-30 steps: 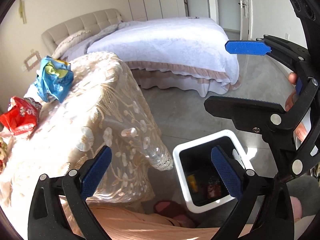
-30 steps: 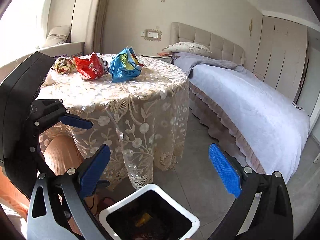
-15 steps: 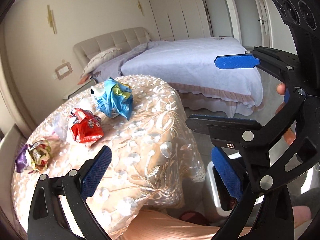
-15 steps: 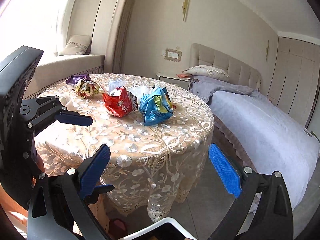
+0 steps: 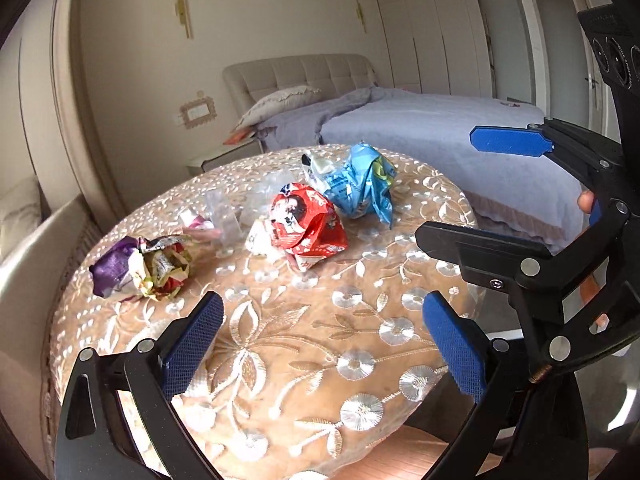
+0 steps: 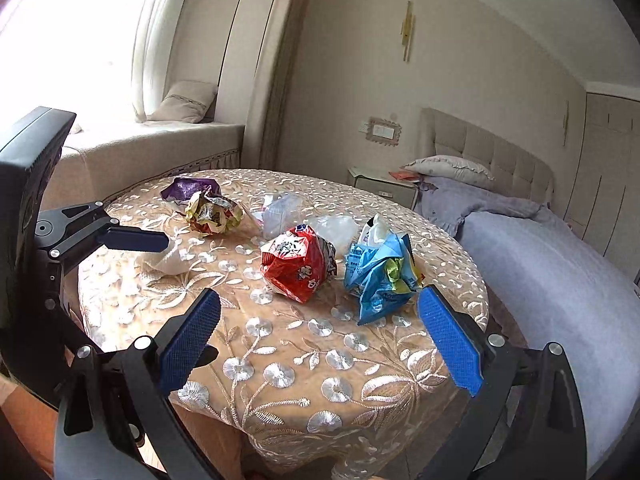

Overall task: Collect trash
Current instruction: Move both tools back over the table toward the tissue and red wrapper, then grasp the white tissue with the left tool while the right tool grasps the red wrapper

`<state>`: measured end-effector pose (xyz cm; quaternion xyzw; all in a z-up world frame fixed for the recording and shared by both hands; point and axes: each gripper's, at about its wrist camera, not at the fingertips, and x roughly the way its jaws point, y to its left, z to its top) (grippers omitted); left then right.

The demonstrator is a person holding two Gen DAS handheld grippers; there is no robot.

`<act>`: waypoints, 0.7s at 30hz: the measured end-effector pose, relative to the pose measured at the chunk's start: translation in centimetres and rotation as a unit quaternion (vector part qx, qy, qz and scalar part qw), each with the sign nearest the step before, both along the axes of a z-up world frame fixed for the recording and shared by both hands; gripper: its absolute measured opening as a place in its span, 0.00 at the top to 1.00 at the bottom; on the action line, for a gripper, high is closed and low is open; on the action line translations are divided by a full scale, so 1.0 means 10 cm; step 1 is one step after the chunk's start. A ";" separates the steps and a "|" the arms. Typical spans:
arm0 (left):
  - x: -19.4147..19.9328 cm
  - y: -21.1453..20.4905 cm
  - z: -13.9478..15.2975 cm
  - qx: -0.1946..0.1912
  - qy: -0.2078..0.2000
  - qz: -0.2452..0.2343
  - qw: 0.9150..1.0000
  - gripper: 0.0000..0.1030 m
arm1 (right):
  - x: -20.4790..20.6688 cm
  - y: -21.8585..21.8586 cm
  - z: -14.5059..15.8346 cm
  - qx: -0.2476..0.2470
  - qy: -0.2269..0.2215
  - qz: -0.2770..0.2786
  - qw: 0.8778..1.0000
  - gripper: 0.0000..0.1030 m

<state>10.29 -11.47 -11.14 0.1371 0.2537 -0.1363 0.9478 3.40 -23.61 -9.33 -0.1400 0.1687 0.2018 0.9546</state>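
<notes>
On the round table with a lace cloth (image 5: pixel 304 344) (image 6: pixel 280 352) lie a crumpled red wrapper (image 5: pixel 306 224) (image 6: pixel 296 262), a crumpled blue wrapper (image 5: pixel 360 184) (image 6: pixel 380 272), a purple and gold wrapper ball (image 5: pixel 140 266) (image 6: pixel 208 208), clear plastic scraps (image 5: pixel 224 212) (image 6: pixel 280 210) and a white tissue (image 6: pixel 168 260). My left gripper (image 5: pixel 324 340) is open and empty above the table's near edge. My right gripper (image 6: pixel 320 336) is open and empty, in front of the red and blue wrappers. The right gripper also shows at the right of the left wrist view (image 5: pixel 508 184).
A bed with a lilac cover (image 5: pixel 440 128) (image 6: pixel 560 272) stands right of the table, with a nightstand (image 6: pixel 380 188) by its headboard. A cushioned window seat (image 6: pixel 160 140) runs behind the table at the left. The bin is out of view.
Both grippers have risen from over the white bin on the floor to table height; the bin has left view and the table's trash now lies in front of them.
</notes>
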 end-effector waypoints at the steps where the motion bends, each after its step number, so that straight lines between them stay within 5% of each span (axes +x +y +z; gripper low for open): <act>1: 0.02 0.05 0.01 -0.005 0.001 0.008 1.000 0.05 | 0.03 0.04 0.00 0.002 0.002 0.004 1.000 0.04; 21: 0.63 0.87 -0.19 -0.028 0.064 0.124 0.990 0.05 | 0.86 0.60 -0.18 -0.009 0.081 -0.006 0.997 0.04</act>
